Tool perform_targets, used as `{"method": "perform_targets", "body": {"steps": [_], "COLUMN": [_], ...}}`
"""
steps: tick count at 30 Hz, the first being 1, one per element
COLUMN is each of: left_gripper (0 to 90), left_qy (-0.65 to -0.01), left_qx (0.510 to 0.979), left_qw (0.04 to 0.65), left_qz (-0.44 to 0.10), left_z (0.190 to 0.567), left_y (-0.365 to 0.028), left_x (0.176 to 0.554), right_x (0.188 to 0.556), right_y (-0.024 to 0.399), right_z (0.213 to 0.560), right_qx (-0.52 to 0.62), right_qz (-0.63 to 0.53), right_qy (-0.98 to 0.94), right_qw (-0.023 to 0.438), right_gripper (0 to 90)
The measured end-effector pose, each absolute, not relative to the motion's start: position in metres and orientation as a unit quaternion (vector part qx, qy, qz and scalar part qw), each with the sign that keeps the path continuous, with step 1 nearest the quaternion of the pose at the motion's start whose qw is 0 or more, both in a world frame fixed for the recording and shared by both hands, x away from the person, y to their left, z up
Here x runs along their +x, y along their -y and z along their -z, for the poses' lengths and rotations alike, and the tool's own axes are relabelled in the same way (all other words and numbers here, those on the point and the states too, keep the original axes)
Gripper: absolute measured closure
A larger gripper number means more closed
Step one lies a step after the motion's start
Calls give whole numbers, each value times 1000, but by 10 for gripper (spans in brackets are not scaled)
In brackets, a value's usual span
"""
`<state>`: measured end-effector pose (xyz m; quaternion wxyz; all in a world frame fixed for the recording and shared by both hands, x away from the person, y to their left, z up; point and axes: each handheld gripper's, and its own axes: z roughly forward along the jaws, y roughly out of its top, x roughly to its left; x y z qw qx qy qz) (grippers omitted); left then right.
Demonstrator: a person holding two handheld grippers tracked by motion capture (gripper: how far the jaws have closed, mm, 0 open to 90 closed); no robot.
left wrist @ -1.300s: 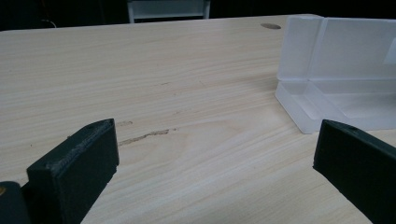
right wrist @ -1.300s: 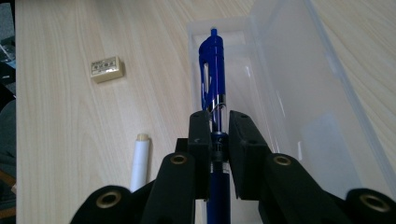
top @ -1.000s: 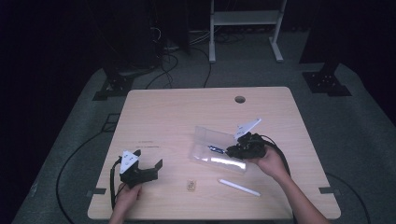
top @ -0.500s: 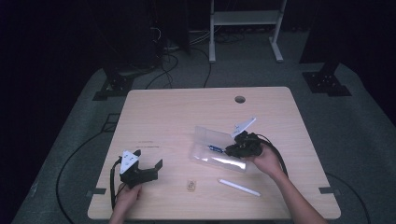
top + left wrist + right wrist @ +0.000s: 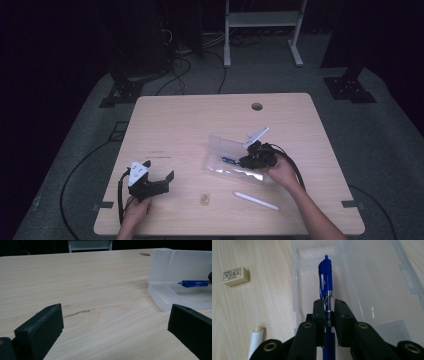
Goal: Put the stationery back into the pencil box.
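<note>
Wide-apart black fingers [image 5: 40, 326] over bare wooden table [image 5: 87, 277], open clear case [image 5: 175, 272] with perhaps a blue pen [image 5: 193, 283].

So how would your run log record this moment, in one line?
right gripper: shut on blue pen, over clear box | left gripper: open, idle

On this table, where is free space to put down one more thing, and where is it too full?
Free: the whole far half of the table, up to the cable hole, and the left side beyond the left gripper. Crowded: the near right, where the open plastic box, right gripper, eraser and white stick lie.
</note>
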<state>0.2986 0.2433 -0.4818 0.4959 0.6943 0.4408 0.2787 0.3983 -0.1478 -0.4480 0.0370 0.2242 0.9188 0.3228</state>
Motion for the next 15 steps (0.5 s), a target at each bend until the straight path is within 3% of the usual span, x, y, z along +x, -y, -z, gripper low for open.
{"method": "perform_targets", "body": {"steps": [15], "left_gripper": [0], "left_qy": [-440], "left_qx": [695], "left_qw": [495], "left_qz": [-280], "left_z": [482], "left_y": [-243], "left_x": [298], "right_x": [405], "right_y": [143], "right_z": [459], "right_qx": [232], "right_qz": [-312], "right_qy": [-921], "right_qw": [28], "right_gripper": [792]}}
